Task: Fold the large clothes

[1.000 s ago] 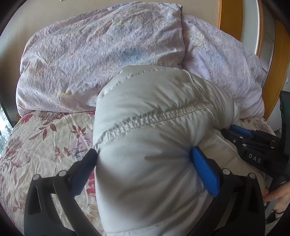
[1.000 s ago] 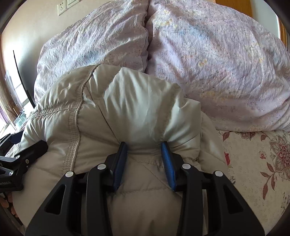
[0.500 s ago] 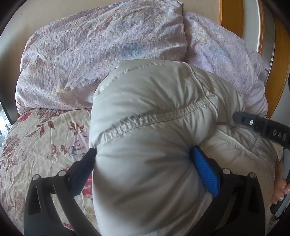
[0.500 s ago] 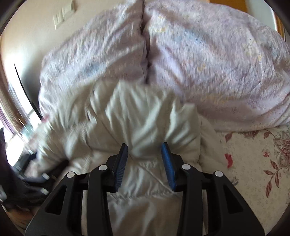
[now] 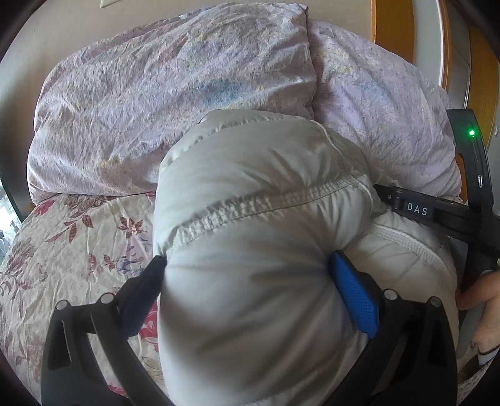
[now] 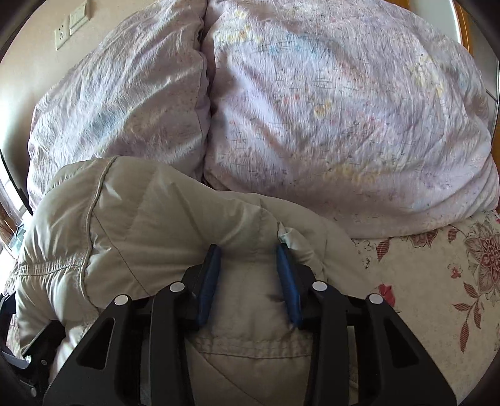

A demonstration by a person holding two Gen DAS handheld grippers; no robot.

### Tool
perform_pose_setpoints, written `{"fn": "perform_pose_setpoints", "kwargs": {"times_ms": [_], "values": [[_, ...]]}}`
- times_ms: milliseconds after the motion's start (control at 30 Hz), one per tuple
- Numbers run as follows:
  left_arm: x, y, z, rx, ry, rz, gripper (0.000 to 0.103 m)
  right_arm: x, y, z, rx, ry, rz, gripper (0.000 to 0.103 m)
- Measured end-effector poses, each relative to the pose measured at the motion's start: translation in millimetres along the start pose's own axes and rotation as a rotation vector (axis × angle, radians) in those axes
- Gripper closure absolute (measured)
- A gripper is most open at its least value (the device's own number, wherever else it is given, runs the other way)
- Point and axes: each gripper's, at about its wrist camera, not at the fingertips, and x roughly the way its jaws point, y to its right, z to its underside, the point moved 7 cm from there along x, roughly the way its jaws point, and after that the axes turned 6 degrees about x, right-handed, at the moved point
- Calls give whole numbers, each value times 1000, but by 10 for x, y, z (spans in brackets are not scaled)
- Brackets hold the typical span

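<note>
Left wrist view: my left hand-held gripper (image 5: 247, 268) was clamped wide around a thick roll of the puffy jacket (image 5: 256, 237), blue pads (image 5: 354, 299) dug into the padding on both sides. The jacket lay on the bed, bunched up right against the front of the lilac pillows (image 5: 175, 103). The other hand-held gripper (image 5: 437, 212) came in from the jacket's right side, its tips hidden behind the fabric. Floral bedspread (image 5: 72, 243) showed to the jacket's left. Orange wood frame (image 5: 382, 28) stood behind the pillows, far right.

Right wrist view: my right hand-held gripper (image 6: 248, 259) was closed on a smaller fold of the jacket (image 6: 150, 218), pads much nearer together than the left's, fabric pinched between them. Jacket again butted against the pillows (image 6: 343, 109); bedspread (image 6: 437, 274) to its right. Wall switch and socket (image 6: 70, 23) above the pillows, upper left.

My read: mid-fold, both grippers carrying a doubled-over bulk section toward the pillows, fold not laid down yet. Next move would call for lowering both sides level, pressing air out, then releasing without the padding springing open. Risk: slippery shell sliding out of the narrow right-hand pinch, or the roll unrolling.

Bed soft and uneven, so the fold wouldn't sit flat. Bright daylight from the jacket's left.
</note>
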Motion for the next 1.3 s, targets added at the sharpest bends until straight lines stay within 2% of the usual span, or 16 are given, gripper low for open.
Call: {"fn": "perform_pose_setpoints", "kwargs": {"times_ms": [200, 300, 367, 467, 600, 733, 900, 1300], "values": [[-6, 35, 14, 12, 8, -17, 2, 88, 43, 64, 21, -5, -13, 64], [-41, -21, -59, -34, -42, 12, 2, 131, 26, 77, 11, -15, -4, 64], [-67, -90, -141, -63, -42, 12, 2, 144, 33, 85, 20, -19, -12, 64], [-102, -193, -341, -35, -1, -65, 2, 174, 44, 87, 29, -22, -19, 64], [79, -210, -437, 53, -11, -149, 2, 176, 67, 86, 38, -22, -28, 64], [295, -162, -350, 76, -41, -148, 2, 170, 68, 85, 48, -19, -37, 64], [451, -236, -249, 6, -68, -83, 2, 128, 95, 91, 48, -18, -34, 64], [580, -274, -189, -14, -88, -58, 2, 176, 67, 89, 55, -27, -40, 64]]}}
